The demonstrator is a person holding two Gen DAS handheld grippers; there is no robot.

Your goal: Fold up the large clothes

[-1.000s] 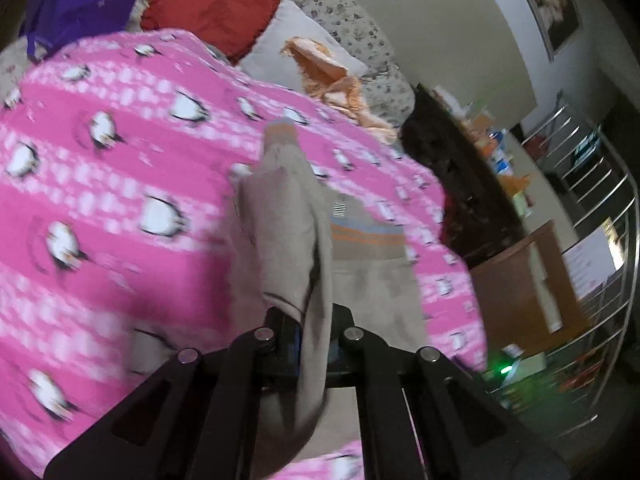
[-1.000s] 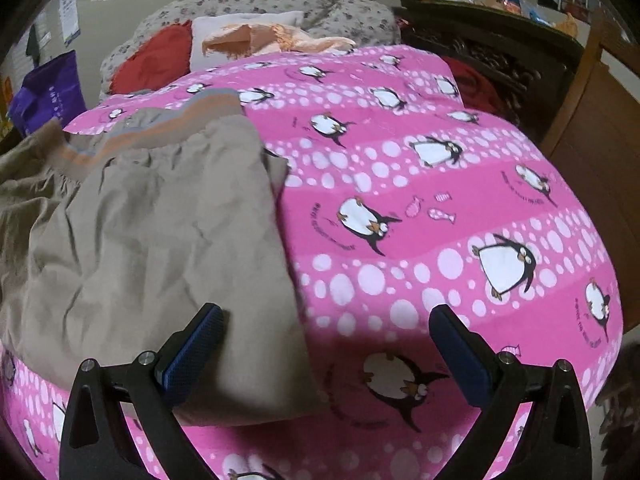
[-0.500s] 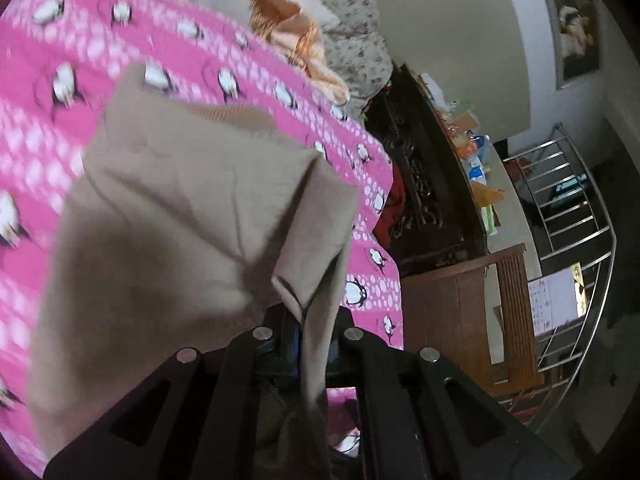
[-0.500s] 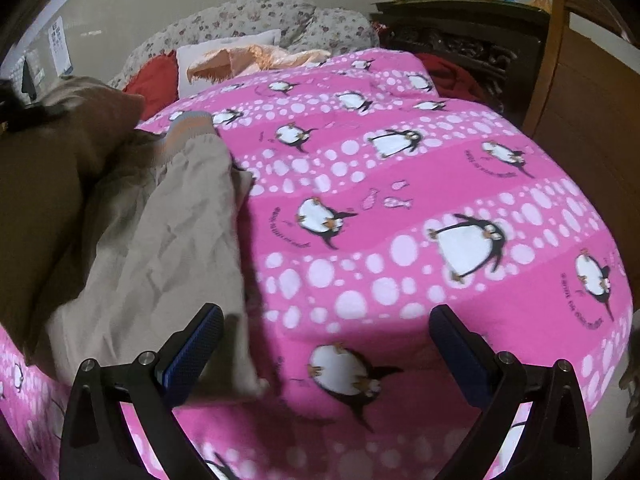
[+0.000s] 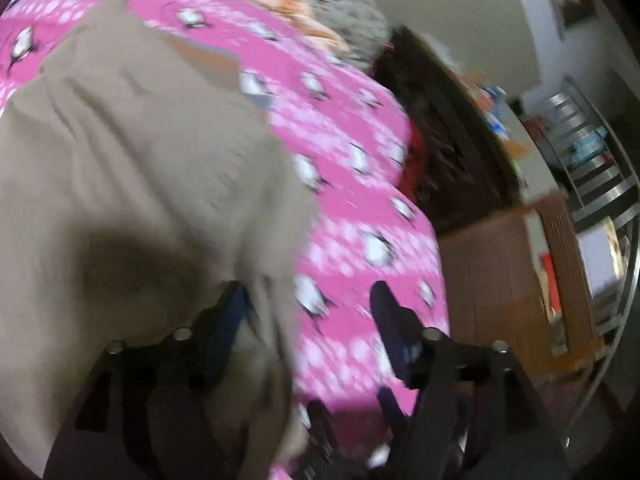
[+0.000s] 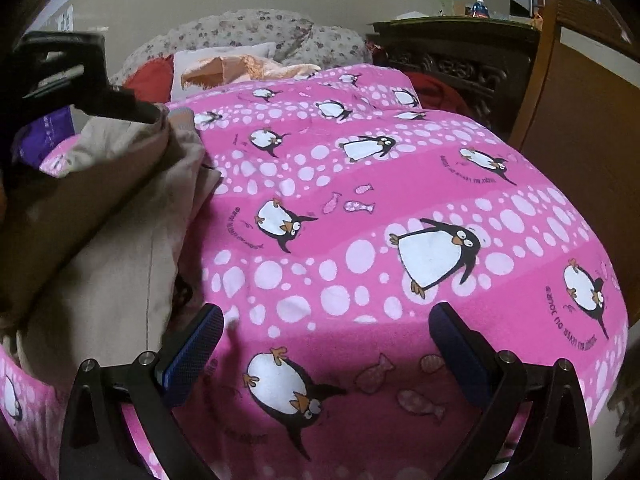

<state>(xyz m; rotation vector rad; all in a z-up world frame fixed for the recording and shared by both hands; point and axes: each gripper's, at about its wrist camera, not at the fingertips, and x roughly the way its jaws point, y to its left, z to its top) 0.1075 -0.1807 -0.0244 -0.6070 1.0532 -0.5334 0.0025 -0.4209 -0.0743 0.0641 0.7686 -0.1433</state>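
- Beige-tan garment (image 6: pixel 112 248), orange and grey striped waistband (image 5: pixel 208 58)
- Pink blanket (image 6: pixel 400 184), white dots, black-and-white penguins
- Grey floral pillow (image 6: pixel 248 28), red cushion (image 6: pixel 150 76)
- Black gripper (image 6: pixel 326 350), blue pads (image 6: pixel 196 352)

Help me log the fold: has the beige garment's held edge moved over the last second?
Yes. The beige garment now lies doubled toward the purple bag, away from the pink penguin blanket's middle. The left gripper's jaws are opening.

Bare pink blanket (image 6: pixel 360 208) right of the heaped khaki garment (image 6: pixel 120 240)
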